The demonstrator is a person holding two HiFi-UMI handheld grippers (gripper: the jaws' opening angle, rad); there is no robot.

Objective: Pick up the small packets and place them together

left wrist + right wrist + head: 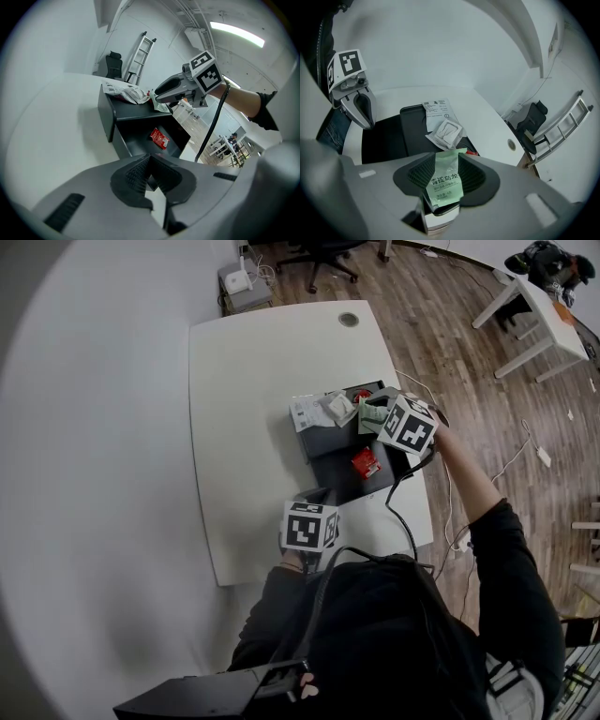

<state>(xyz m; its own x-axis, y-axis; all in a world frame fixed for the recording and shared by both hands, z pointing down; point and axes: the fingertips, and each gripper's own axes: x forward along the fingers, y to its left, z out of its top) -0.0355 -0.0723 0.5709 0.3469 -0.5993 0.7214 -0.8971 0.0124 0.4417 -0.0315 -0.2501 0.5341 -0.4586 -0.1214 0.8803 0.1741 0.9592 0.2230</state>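
Two risks: right gripper pinches the green packet only by its side edges over the black tray's far end; it may slip short of the white packets. Left gripper pressed together, empty.

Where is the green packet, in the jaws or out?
In. The green packet stands between the jaws of the right gripper, and both its side edges touch them.

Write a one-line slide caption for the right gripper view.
Right gripper holds a green packet near white packets on a black tray.
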